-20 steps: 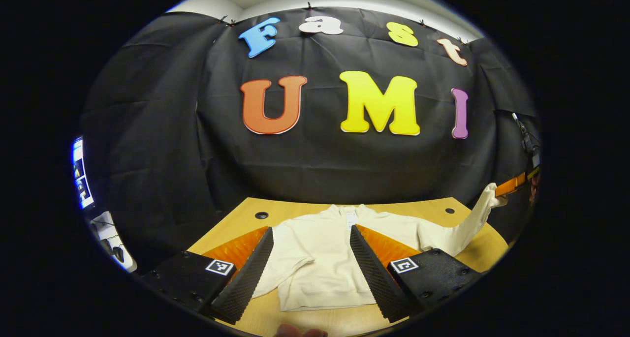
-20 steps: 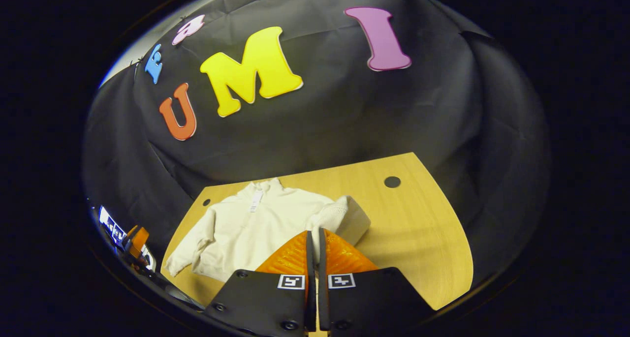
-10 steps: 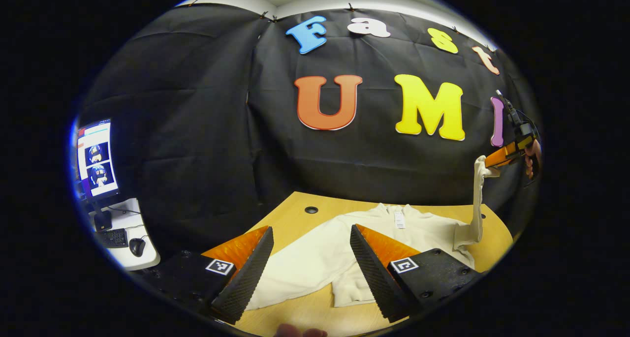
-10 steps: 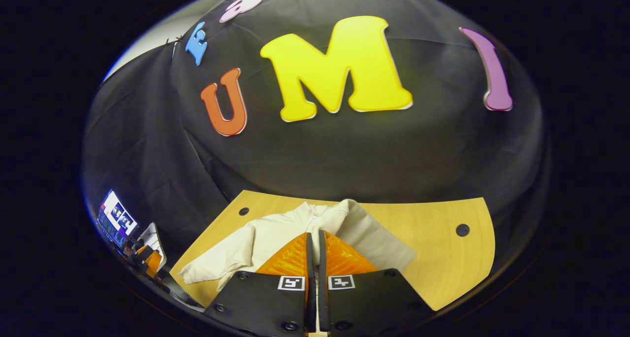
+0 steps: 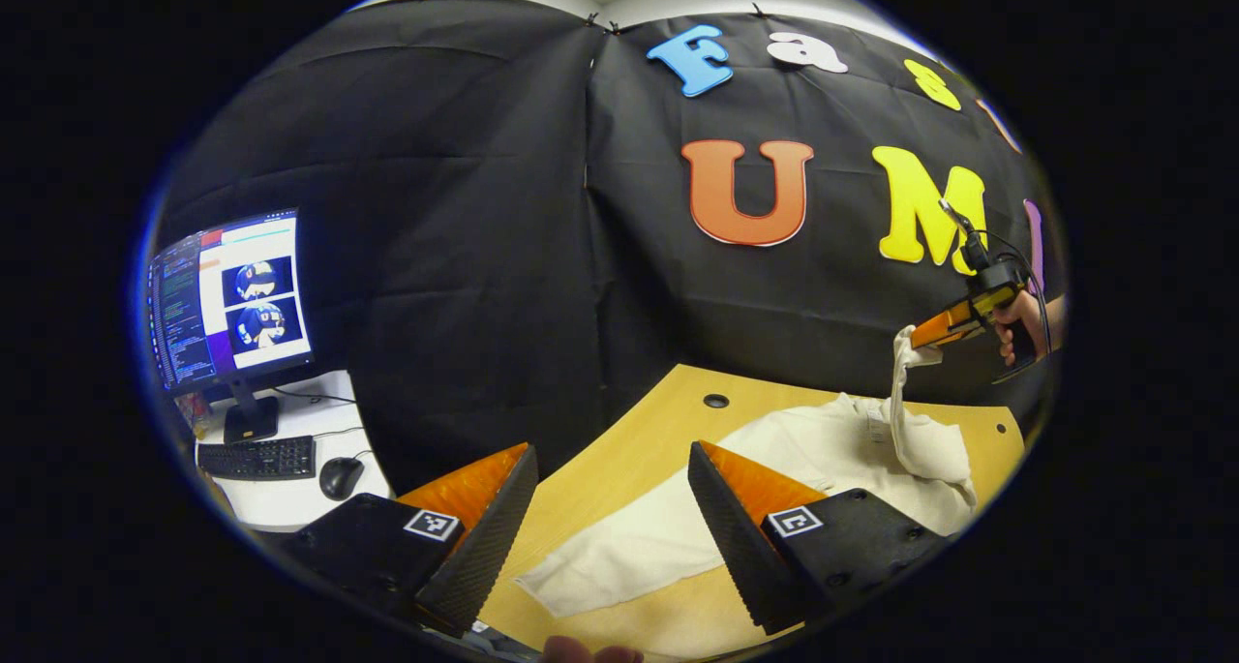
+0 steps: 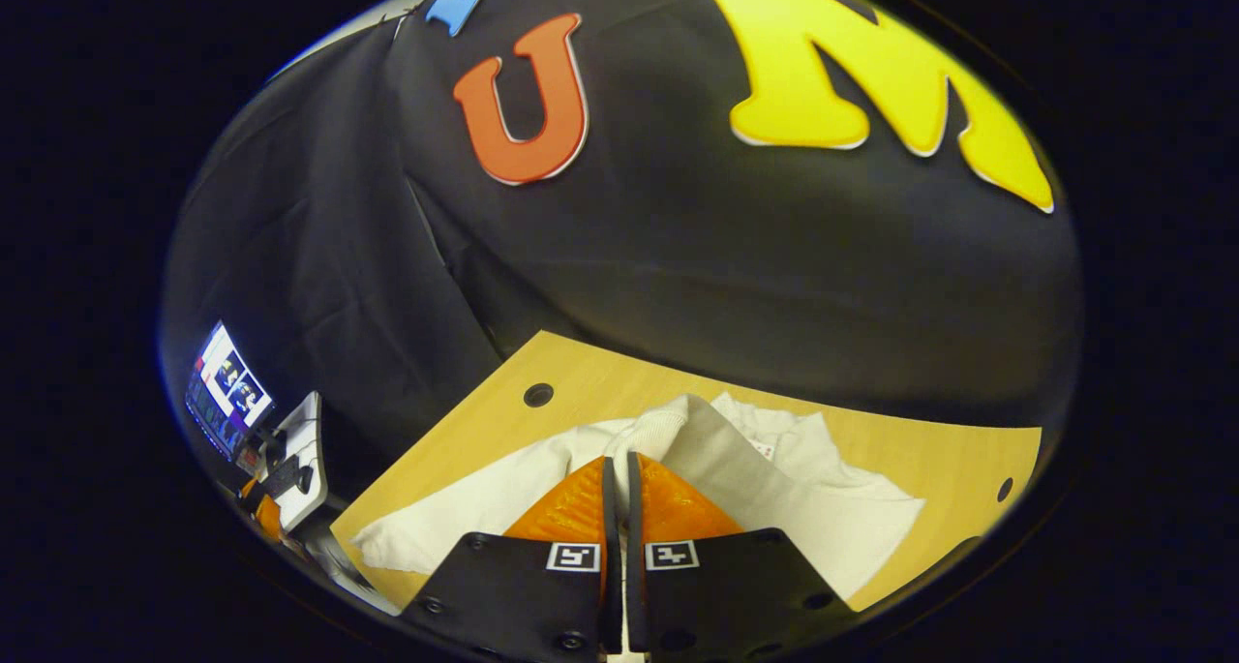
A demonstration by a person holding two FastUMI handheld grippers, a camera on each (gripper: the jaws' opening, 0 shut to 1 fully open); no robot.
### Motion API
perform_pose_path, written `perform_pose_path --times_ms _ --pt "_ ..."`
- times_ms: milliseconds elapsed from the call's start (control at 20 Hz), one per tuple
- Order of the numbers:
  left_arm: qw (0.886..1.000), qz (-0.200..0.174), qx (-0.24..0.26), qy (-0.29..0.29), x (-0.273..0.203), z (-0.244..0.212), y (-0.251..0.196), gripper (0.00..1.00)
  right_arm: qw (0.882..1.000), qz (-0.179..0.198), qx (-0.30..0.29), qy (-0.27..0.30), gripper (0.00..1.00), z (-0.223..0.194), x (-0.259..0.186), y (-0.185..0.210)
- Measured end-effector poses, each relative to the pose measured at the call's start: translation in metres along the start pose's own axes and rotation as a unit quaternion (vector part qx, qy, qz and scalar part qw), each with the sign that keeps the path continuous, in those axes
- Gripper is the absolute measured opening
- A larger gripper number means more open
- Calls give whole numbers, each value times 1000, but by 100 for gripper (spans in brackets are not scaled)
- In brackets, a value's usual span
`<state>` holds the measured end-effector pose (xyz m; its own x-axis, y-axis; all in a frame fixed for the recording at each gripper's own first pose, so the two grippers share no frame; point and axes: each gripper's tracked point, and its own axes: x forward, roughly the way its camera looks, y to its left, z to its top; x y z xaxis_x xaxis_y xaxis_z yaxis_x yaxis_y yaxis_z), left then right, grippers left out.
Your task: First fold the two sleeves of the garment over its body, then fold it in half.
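Garment [image 5: 813, 440]: cream long-sleeved top with a ribbed cuff, lying flat on the wooden table [image 5: 619, 450], collar toward the cloth wall, a small tag at the neckline. In the left gripper view one sleeve [image 5: 619, 557] stretches flat toward the near table edge, while the other sleeve [image 5: 905, 402] is lifted off the table and hangs over the body. Right gripper [image 6: 616, 479]: fingers pressed together with the raised sleeve's cuff [image 6: 658, 421] pinched between them; in the left gripper view it shows farther off [image 5: 927, 336], with a hand [image 5: 1021, 319] on its grip. Left gripper [image 5: 610, 508]: fingers spread wide, holding nothing, above the table's near edge. Table: light wood with round cable holes [image 5: 715, 401]. Black cloth wall [image 5: 484, 256] behind. To the side, a white desk [image 5: 290, 450] bears a lit monitor [image 5: 232, 295], keyboard [image 5: 256, 457] and mouse [image 5: 341, 476].
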<state>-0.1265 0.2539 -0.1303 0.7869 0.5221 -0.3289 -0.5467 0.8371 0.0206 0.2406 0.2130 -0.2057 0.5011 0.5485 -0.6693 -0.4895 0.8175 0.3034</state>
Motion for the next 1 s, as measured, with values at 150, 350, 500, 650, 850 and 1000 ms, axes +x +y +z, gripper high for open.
perform_pose_path --times_ms 150,350,500,650,850,1000 --pt "1000 14 -3 11 2 -7 18 99 999 -13 -20 28 2 -21 65 13" --pt "1000 19 -6 23 6 -21 27 99 998 -37 -14 57 3 -53 134 21" --pt "1000 2 9 27 13 -28 25 99 997 -52 -17 63 2 -67 153 19" --pt "999 -19 23 27 19 -34 18 99 998 -31 6 52 8 -67 159 36" --pt "999 -38 28 24 21 -32 11 99 999 -3 32 25 26 -53 145 54" --pt "998 -48 33 18 20 -30 6 99 1000 0 26 -3 63 -38 116 58"
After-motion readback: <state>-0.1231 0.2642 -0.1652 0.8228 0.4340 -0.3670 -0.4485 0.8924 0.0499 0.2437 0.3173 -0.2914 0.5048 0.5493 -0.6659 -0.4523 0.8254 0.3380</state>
